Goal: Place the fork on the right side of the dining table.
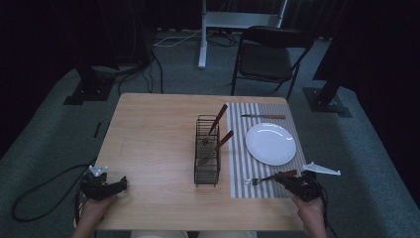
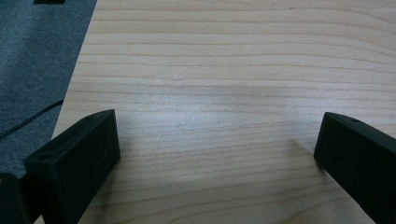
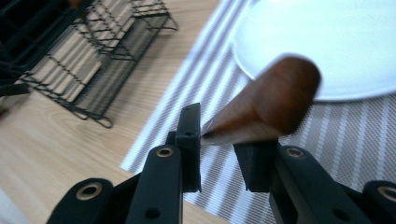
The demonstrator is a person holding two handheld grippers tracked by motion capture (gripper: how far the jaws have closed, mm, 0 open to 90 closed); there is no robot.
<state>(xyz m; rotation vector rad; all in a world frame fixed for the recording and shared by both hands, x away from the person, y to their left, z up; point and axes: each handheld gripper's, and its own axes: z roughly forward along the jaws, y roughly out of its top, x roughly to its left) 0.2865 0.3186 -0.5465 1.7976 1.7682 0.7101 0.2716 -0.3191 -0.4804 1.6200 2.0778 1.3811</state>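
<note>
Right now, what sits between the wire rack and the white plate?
In the high view, only striped placemat lies between the wire rack and the white plate.

Grey carpet [image 1: 44, 144] (dim), black chair [image 1: 270, 54]

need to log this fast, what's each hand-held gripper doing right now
Left hand-held gripper: open, jaws wide apart over bare table, holding nothing.
Right hand-held gripper: shut on the fork, clamped on its wooden handle, over the striped placemat.
</note>
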